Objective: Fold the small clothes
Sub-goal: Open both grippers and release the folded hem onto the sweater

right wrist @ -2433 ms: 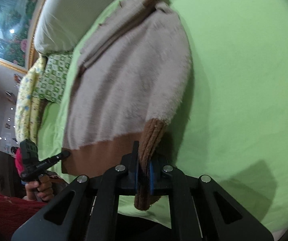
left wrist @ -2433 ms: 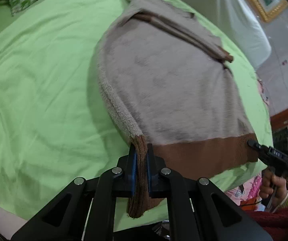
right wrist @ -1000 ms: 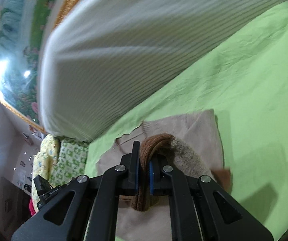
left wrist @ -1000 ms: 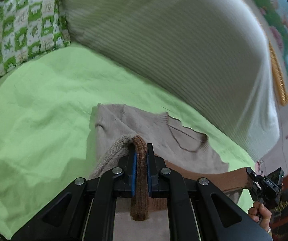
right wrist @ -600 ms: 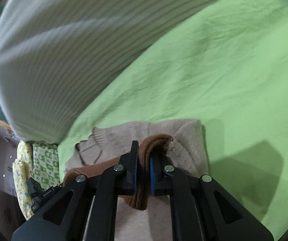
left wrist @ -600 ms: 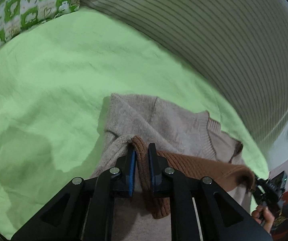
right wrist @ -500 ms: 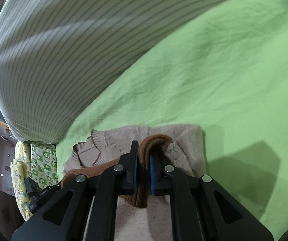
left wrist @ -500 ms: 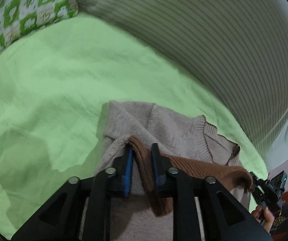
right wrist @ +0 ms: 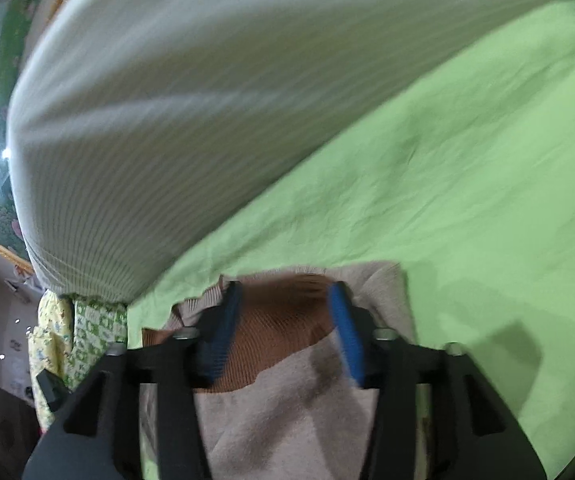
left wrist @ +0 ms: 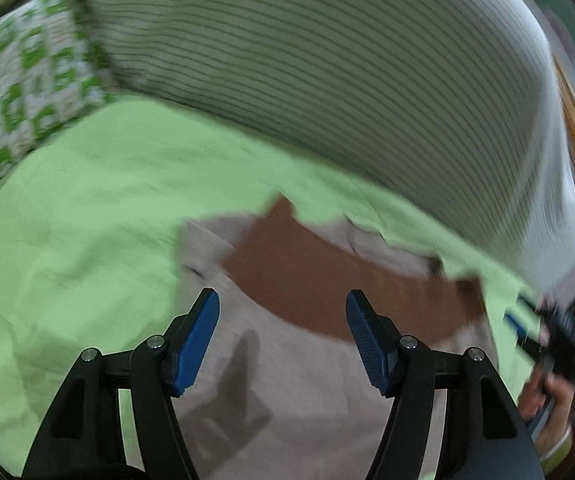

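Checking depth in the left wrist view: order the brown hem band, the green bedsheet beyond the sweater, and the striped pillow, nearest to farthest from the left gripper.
From the left gripper, its jaws opening:
1. Brown hem band, just ahead.
2. Green bedsheet, beyond the sweater.
3. Striped pillow, at the back.

right claw (right wrist: 285, 312): jaws opening | brown hem (right wrist: 287, 320) between, unpinched | sweater (right wrist: 295, 420) on green sheet (right wrist: 467, 200)

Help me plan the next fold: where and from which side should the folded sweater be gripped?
Probably at the beige side edges of the sweater, below the brown hem band now lying flat on top. Bring each opening hand-held gripper in from its own side, low over the green sheet.
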The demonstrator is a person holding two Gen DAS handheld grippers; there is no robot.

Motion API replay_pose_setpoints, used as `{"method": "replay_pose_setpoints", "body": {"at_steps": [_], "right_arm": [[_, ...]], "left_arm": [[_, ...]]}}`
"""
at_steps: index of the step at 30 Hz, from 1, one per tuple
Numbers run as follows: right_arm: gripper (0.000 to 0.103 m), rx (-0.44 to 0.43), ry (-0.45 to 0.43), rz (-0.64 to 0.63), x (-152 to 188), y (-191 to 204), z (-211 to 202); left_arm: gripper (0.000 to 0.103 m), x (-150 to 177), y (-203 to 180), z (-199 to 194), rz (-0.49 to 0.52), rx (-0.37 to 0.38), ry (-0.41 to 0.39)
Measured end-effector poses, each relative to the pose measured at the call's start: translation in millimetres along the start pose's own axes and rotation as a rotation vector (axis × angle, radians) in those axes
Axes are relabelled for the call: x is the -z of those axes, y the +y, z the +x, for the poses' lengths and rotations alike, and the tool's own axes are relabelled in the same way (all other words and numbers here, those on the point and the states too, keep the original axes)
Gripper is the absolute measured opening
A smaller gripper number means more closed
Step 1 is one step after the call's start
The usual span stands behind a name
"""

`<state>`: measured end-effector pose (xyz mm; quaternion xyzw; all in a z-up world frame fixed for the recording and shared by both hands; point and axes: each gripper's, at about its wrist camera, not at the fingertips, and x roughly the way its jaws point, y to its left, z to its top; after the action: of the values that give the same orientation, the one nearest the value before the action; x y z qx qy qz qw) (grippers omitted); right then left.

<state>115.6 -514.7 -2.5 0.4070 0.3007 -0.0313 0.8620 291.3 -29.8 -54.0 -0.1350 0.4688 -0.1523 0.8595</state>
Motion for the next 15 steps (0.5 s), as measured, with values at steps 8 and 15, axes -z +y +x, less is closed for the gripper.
{"method": "replay_pose_setpoints", "body": {"at_steps": [8,15], "right_arm": [[0.059,-0.068,0.188,-0.316,67.3,52.3,15.2],[0.059,0.054,0.378,-0.602,103.6,62.4,72.7]], "left_arm": [[0.066,52.9,-92.6,45.3,0.297,0.173,0.185],[0.066,58.3,-113.6,101.2,0.45,0.052,0.235]]}}
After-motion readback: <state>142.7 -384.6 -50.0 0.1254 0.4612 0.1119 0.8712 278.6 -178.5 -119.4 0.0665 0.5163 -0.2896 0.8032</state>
